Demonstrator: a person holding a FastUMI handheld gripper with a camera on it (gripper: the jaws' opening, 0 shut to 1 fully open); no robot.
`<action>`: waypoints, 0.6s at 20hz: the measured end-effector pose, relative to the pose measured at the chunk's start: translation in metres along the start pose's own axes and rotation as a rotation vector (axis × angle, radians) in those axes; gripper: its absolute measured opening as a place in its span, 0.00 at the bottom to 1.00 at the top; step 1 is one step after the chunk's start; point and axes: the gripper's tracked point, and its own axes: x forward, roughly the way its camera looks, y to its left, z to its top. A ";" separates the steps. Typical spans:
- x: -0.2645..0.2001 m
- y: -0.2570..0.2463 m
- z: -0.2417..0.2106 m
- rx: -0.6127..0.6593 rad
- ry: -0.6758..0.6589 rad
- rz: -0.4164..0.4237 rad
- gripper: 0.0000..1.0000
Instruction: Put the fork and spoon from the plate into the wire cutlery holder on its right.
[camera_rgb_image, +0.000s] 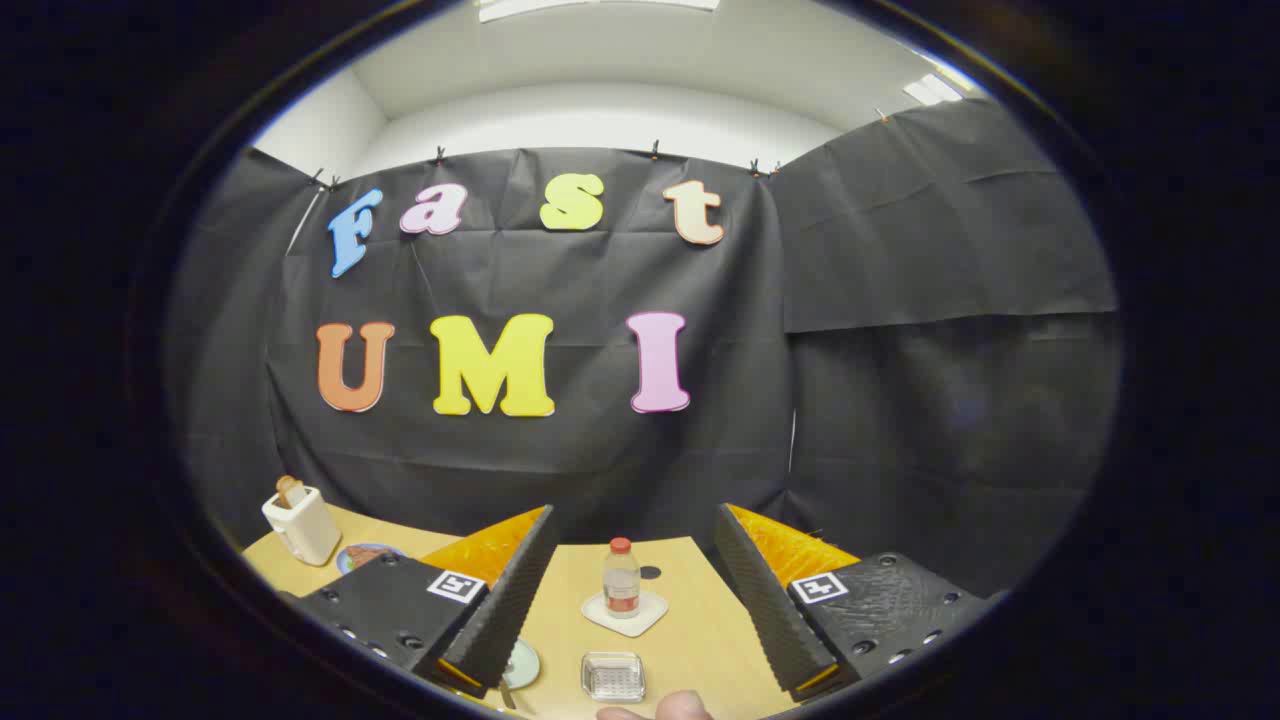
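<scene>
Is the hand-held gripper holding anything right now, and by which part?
Nothing is held. The hand-held gripper is open above the table, with the bottle visible beyond its spread fingers.

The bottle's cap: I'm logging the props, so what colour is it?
Red, on the clear bottle standing on a white coaster between the open gripper fingers; gripper view.

Counting one gripper (633, 590), its two fingers (505, 600) standing wide apart with nothing between them. On the one wooden table (700, 640) I'm seeing one white toaster (300, 523) holding one slice of toast (291, 489), one small clear bottle with a red cap (621, 578) sitting on one white coaster (625, 612), and one clear square dish (613, 676). Also showing: one patterned plate (362, 555) near the toaster, one round plate (522, 665) partly hidden by a finger, and one fingertip (684, 706) of a person.
</scene>
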 end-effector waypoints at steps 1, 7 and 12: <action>-0.001 0.002 0.000 0.001 0.002 0.003 0.95; -0.006 0.015 0.005 -0.007 -0.004 0.031 0.95; -0.009 0.029 0.010 -0.014 -0.009 0.062 0.95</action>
